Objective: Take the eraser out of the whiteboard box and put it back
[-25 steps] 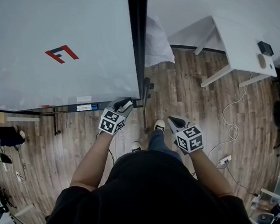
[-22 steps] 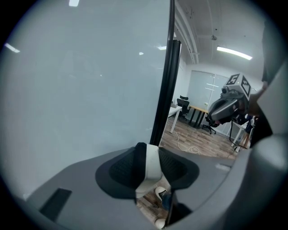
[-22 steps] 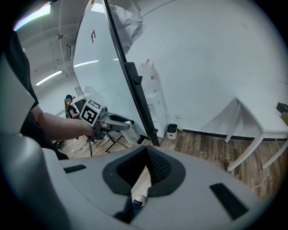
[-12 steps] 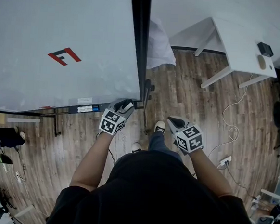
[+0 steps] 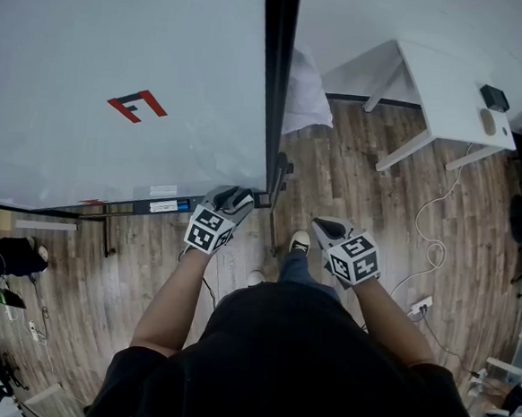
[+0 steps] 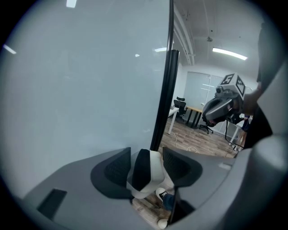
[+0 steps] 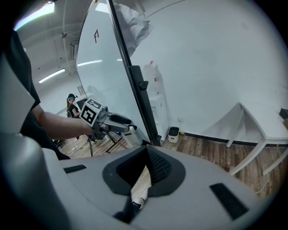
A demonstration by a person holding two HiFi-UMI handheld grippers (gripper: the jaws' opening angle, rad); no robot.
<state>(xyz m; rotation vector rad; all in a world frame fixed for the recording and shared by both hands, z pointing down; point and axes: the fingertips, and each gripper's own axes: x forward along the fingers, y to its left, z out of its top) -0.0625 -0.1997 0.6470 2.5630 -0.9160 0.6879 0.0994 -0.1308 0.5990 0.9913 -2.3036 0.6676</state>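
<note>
The whiteboard (image 5: 118,75) stands in front of me, with its dark tray (image 5: 167,205) along the bottom edge. My left gripper (image 5: 237,195) is at the tray's right end, by the board's black frame post (image 5: 275,87). The eraser (image 6: 144,173), white with a black felt strip, stands between the left jaws. These jaws have just been opening, and a gap shows beside the right pad (image 6: 173,164). In the right gripper view the eraser (image 7: 131,135) sits just past the left gripper (image 7: 121,123). My right gripper (image 5: 325,226) hangs over the floor, shut and holding nothing.
A white table (image 5: 450,92) stands at the right with small dark items on it. A cable (image 5: 434,235) and a power strip (image 5: 418,303) lie on the wood floor. The board's stand foot (image 5: 275,204) and my shoes (image 5: 299,242) are below the grippers.
The left jaws have spread wider around the eraser. Both hands stay where they were. The head view has shifted, so the board sits slightly further right.
</note>
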